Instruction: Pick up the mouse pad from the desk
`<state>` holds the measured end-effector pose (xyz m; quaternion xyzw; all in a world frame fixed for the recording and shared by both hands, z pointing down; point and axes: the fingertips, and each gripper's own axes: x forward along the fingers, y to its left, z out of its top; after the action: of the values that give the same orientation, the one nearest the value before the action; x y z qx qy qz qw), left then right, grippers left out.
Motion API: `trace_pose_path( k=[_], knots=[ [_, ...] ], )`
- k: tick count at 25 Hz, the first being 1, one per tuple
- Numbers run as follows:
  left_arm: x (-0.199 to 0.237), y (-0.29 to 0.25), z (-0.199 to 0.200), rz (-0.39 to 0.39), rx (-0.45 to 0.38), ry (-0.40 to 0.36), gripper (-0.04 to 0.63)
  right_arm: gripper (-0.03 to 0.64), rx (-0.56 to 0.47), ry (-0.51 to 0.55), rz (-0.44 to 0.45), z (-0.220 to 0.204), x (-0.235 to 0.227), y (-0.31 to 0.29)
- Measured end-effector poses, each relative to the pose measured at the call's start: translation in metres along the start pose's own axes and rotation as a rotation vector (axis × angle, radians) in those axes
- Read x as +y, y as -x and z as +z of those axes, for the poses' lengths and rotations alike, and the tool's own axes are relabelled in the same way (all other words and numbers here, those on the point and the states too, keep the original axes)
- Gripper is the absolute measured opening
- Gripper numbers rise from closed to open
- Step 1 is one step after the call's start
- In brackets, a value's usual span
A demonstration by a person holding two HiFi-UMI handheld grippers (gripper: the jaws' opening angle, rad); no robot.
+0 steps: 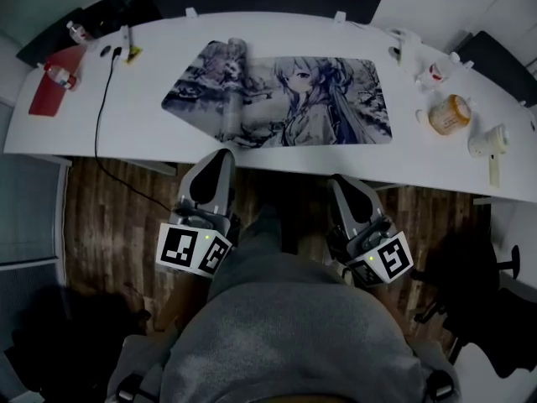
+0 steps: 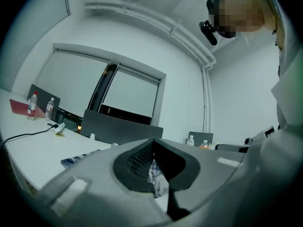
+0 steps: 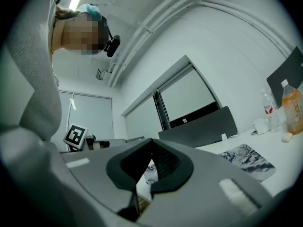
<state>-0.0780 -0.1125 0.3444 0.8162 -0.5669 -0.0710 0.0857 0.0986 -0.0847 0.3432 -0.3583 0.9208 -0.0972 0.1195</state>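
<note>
Both tongs are pressed together with nothing in them. The left gripper [image 1: 220, 156] and the right gripper [image 1: 342, 185] sit low at the centre of the head view, just short of the edge of the desk [image 1: 126, 141], with their tips aimed toward it. Each gripper view shows its pads meeting, with only a sliver of printed surface visible past them.

Just above them in the frame the mouse pad [image 1: 327, 99] lies wide and flat on the desk, its lower edge close to the desk's edge. I judge the pick-up has not begun. To do it well I would spread the jaws before reaching the desk and come in level, one tong toward each lower corner. I would slide a lower jaw under the rim, since a thin, limp sheet gives little to bite from above. Lifting both sides together should keep it from sagging or folding.

A printed roll [image 1: 230, 91] lies across the pad's left part. I can't tell whether it is a curl of the pad or a separate thing, but it may tumble as the pad rises, so my left tong should bite clear of it. A black cable [image 1: 99, 116] runs at left, and a red folder [image 1: 46, 99] with a bottle [image 1: 60, 75] sits at upper left. An orange bottle [image 1: 449, 114] and a white handheld device [image 1: 492, 148] lie at right. All of these are apart from the pad.
</note>
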Motion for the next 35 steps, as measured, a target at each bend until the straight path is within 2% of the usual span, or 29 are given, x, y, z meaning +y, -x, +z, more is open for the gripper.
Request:
trace_pose_path(
  k=[8, 15, 22, 32, 35],
  knots=[
    [0.04, -0.083, 0.015, -0.056, 0.01, -0.005, -0.002, 0.002, -0.045, 0.009, -0.005, 0.016, -0.046, -0.084],
    [0.067, -0.129, 0.019, -0.095, 0.021, -0.004, -0.002, 0.002, -0.048, 0.02, -0.04, 0.012, -0.076, -0.124],
    [0.081, -0.153, 0.024, -0.126, 0.022, -0.007, -0.002, 0.002, -0.035, 0.044, -0.074, 0.012, -0.098, -0.149],
    [0.11, -0.176, 0.025, -0.132, 0.025, -0.025, -0.002, 0.002, -0.071, 0.041, -0.113, 0.02, -0.124, -0.175],
    [0.112, -0.18, 0.022, -0.135, 0.034, -0.024, -0.002, 0.003, -0.038, 0.066, -0.145, 0.015, -0.14, -0.167]
  ],
)
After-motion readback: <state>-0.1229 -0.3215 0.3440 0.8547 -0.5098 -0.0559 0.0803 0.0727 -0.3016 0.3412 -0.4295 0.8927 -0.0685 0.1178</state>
